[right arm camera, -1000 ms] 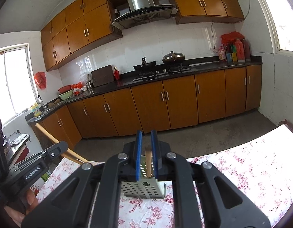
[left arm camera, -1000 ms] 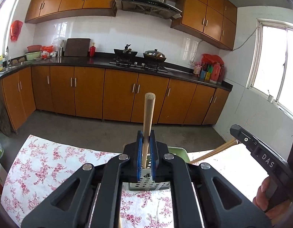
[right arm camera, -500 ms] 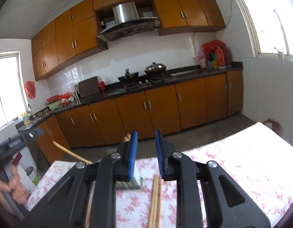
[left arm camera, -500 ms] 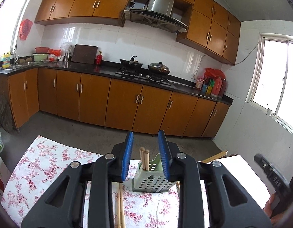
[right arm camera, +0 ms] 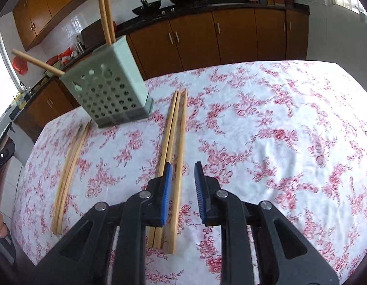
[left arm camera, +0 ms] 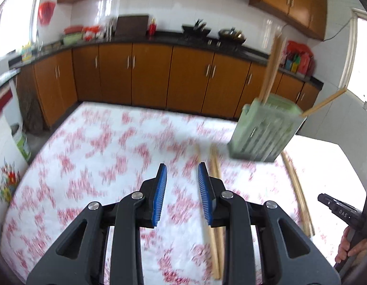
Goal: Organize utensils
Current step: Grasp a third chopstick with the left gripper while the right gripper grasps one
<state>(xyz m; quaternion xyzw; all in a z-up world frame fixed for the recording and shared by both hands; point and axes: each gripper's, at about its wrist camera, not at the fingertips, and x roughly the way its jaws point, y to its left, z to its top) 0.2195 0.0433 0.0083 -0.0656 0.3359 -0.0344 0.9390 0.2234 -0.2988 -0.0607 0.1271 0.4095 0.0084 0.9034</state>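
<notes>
A pale green perforated holder [left arm camera: 266, 130] [right arm camera: 112, 87] stands on the flowered tablecloth [left arm camera: 100, 166] [right arm camera: 278, 130]. Chopsticks [left arm camera: 271, 71] [right arm camera: 105, 7] stand in it, and one leans out sideways. My left gripper [left arm camera: 182, 168] hangs open and empty over the cloth, with a pair of loose chopsticks [left arm camera: 214, 249] lying just right of its right finger. My right gripper [right arm camera: 182, 166] is open above three loose chopsticks [right arm camera: 176, 118]; one of them lies below the gap between its jaws. Another pair [right arm camera: 69, 161] [left arm camera: 297, 190] lies on the holder's other side.
Wooden kitchen cabinets [left arm camera: 147, 78] and a dark counter line the far wall beyond the table. A white bucket [left arm camera: 19, 140] stands on the floor at the left. The person's hand [left arm camera: 350, 249] on the right gripper shows at the right edge of the left wrist view.
Both grippers let go of their chopsticks, which now stand in the holder, and opened. Both then dropped low over the table, and the holder now sits off to the side in each view.
</notes>
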